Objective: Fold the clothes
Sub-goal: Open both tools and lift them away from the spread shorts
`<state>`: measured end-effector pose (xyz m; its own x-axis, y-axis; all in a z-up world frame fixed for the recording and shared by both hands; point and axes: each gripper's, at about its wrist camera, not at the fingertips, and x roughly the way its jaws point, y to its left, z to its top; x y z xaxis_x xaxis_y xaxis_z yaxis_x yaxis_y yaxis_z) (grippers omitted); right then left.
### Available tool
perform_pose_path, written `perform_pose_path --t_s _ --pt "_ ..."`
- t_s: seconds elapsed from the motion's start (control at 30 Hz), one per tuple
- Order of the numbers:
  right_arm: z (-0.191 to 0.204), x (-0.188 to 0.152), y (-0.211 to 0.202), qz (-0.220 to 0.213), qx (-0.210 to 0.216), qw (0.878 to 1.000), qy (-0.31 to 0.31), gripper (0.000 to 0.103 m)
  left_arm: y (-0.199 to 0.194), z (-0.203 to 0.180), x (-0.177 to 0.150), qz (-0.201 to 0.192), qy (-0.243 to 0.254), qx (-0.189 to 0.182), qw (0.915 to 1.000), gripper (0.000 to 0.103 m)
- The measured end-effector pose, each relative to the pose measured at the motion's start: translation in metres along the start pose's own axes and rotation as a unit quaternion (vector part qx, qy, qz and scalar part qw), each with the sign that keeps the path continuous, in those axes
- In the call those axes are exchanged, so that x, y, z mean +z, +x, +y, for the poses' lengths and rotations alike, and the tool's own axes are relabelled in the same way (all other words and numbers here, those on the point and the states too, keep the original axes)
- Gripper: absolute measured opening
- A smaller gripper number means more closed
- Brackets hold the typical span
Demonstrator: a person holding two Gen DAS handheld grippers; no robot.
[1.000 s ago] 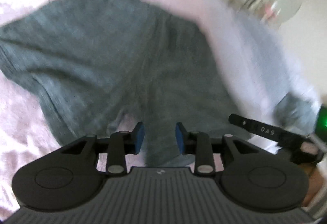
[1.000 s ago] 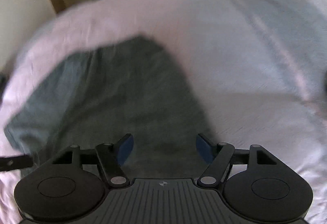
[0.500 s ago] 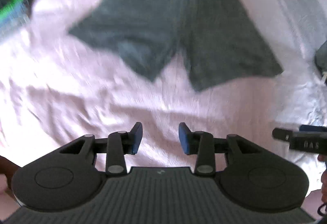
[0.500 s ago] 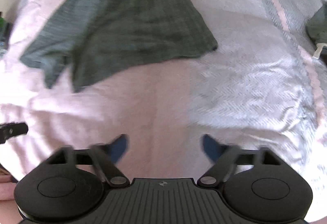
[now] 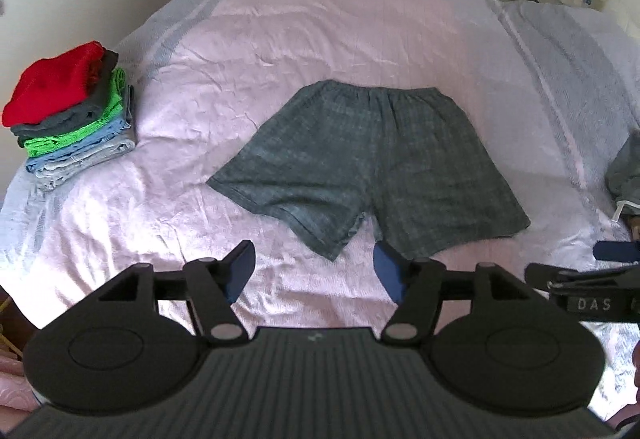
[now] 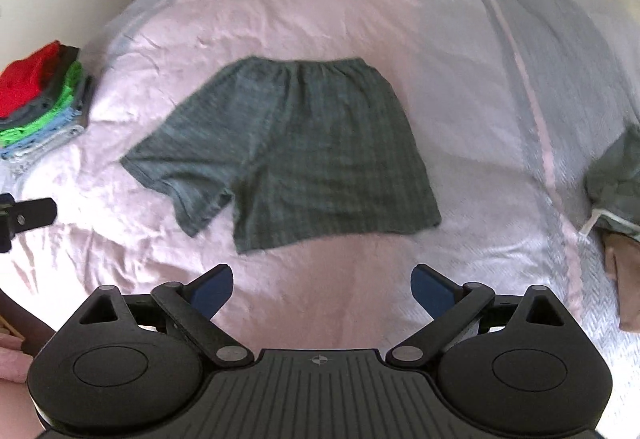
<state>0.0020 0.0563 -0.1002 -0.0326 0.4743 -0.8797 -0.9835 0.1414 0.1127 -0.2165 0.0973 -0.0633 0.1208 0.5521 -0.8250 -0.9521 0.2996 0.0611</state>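
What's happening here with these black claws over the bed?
A person is folding laundry with a handheld gripper in each hand. Grey shorts lie spread flat on the bed, not yet folded. The left gripper and right gripper hang open, holding nothing. A folded pile sits at the left.

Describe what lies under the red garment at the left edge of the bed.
Under the red garment sit folded layers: dark grey, bright green, then pale blue, forming a stack on the bed. Only their edges show; the rest is covered.
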Motion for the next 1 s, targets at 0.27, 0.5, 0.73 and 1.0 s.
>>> perform_pose_path --t_s 0.27,0.5,0.73,1.0 --pt "0.018 -0.004 -0.013 -0.006 0.000 1.000 0.002 0.098 -0.013 0.005 -0.007 -0.005 0.004 -0.005 1.0000 0.064" --pt "0.036 -0.007 -0.024 -0.009 -0.011 1.000 0.013 0.098 -0.016 0.028 -0.003 -0.003 0.017 -0.011 0.9998 0.064" --pt "0.077 -0.001 -0.020 -0.006 -0.026 0.999 0.040 0.098 -0.013 0.072 0.006 -0.001 0.039 -0.021 0.9990 0.065" --pt "0.127 -0.005 -0.010 -0.007 -0.054 0.995 0.089 0.098 0.000 0.120 0.020 -0.001 0.085 -0.047 0.9953 0.067"
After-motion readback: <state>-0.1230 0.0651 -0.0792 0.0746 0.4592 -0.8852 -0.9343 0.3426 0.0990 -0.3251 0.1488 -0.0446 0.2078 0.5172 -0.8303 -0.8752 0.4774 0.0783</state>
